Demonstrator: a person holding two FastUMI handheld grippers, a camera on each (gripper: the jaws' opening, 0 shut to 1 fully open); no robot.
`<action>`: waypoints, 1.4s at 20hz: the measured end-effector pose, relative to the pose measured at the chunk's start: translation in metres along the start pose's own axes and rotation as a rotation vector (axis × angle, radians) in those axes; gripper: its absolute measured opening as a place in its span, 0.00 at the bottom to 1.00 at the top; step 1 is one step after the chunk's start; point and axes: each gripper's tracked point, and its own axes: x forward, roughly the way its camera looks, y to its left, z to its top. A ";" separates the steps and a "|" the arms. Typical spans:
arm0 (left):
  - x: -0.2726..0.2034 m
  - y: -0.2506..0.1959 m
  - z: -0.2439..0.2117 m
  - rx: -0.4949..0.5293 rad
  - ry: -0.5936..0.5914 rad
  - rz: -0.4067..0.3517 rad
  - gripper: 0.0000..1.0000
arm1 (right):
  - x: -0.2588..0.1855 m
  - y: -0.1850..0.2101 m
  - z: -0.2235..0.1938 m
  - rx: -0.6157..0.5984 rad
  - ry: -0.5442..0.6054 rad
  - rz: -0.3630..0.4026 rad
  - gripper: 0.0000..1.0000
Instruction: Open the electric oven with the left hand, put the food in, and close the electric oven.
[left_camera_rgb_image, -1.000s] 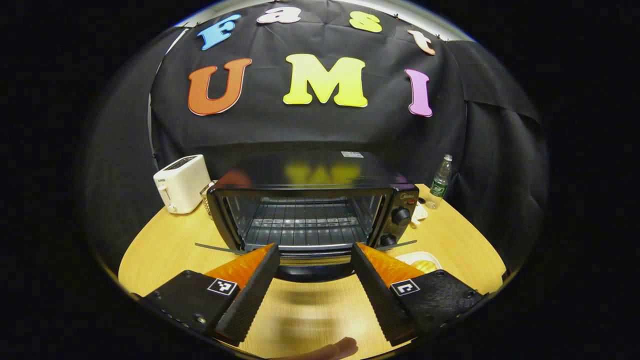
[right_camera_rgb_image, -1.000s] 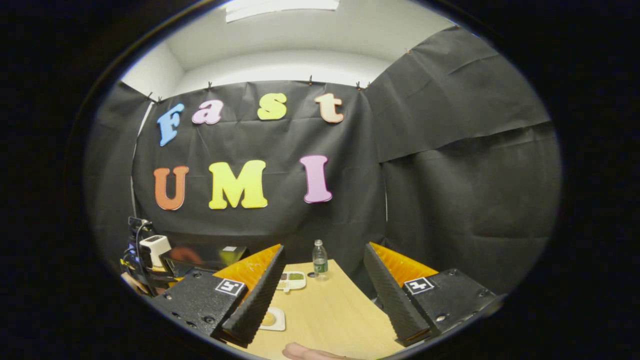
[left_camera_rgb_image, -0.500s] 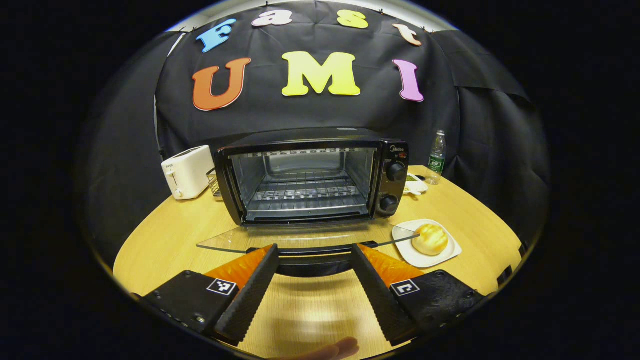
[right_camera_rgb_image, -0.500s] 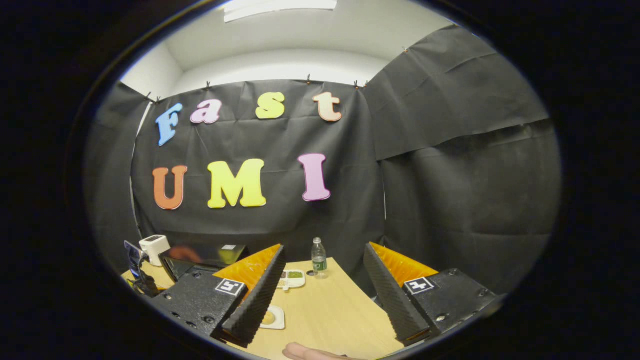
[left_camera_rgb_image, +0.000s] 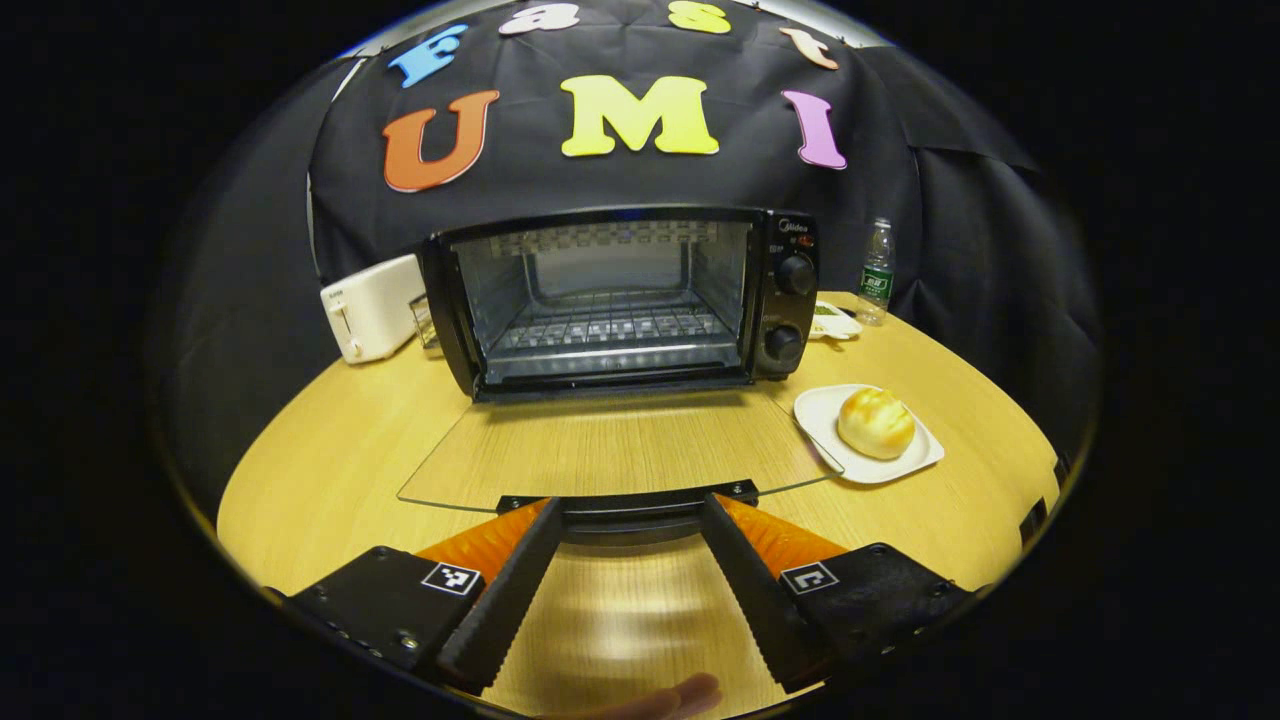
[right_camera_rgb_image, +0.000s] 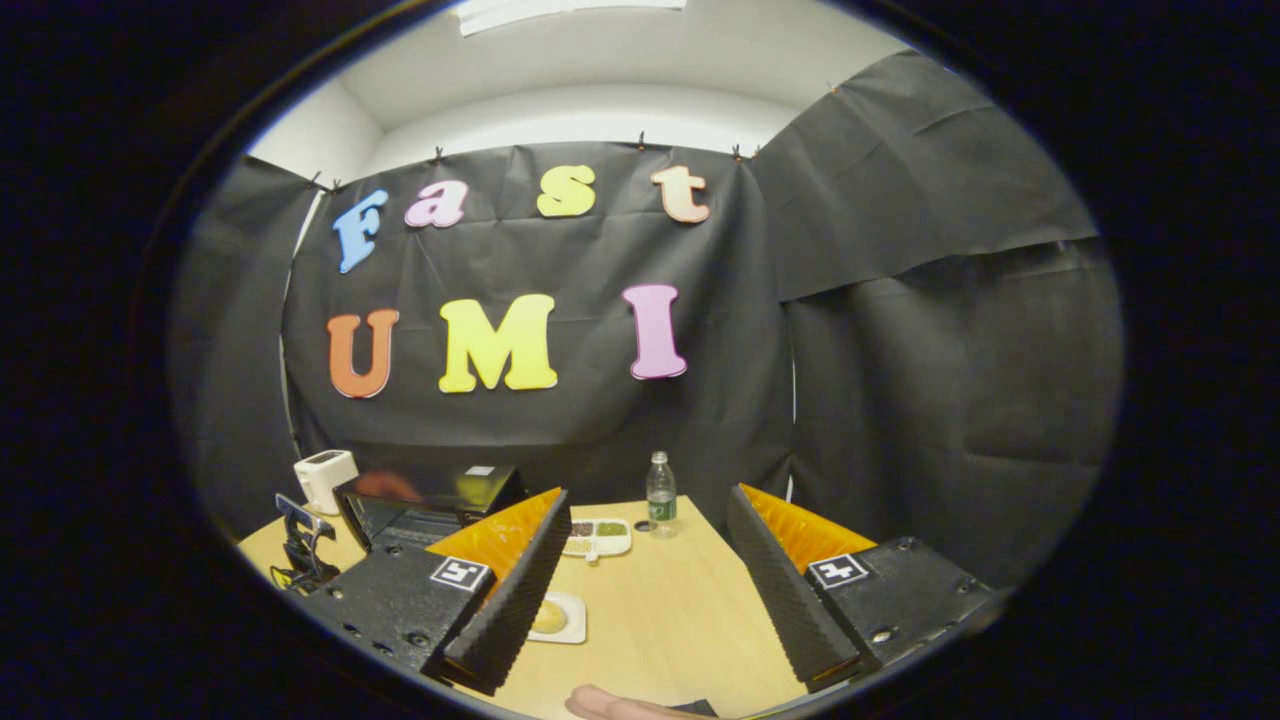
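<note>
- Wooden bench (left_camera_rgb_image: 330, 450) w/ black cloth behind it, everything sits on top.
- Electric oven (left_camera_rgb_image: 620, 300) is mid-bench, glass door (left_camera_rgb_image: 615, 445) swung all the way down, lying flat toward the cam. Wire rack inside, nothing on it.
- Door handle (left_camera_rgb_image: 628, 500) is right at the left gripper (left_camera_rgb_image: 625, 585), sitting between the two fingertips. Fingers are spread wide, not pinching it; can't tell if they touch it.
- Food = a bun (left_camera_rgb_image: 876, 422) on a white plate (left_camera_rgb_image: 925, 455), on the bench just right of the open door, plate edge tucked right by the glass corner. Not in the oven yet.
- White toaster (left_camera_rgb_image: 368, 306) left of the oven, water bottle (left_camera_rgb_image: 877, 272) back right, small white dish (left_camera_rgb_image: 835, 322) beside the oven's knob side.
- Right gripper (right_camera_rgb_image: 645, 590) is up off the bench, fingers apart, holding nothing. From its view the bun plate (right_camera_rgb_image: 570, 620) peeks out by its left finger, oven off to the left, bottle (right_camera_rgb_image: 660, 493) further back.
- Fingertip of a hand (left_camera_rgb_image: 685, 692) at the bottom edge of left gripper view.
</note>
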 end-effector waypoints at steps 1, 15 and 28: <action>0.001 -0.001 -0.004 -0.024 0.016 -0.008 0.93 | 0.000 -0.001 0.000 -0.003 -0.004 -0.004 0.95; -0.094 0.019 0.098 -0.001 -0.216 0.021 0.93 | 0.028 0.031 -0.040 -0.051 0.069 0.035 0.95; -0.234 0.068 0.211 -0.015 -0.570 0.154 0.92 | 0.097 0.101 -0.198 -0.125 0.400 0.113 0.96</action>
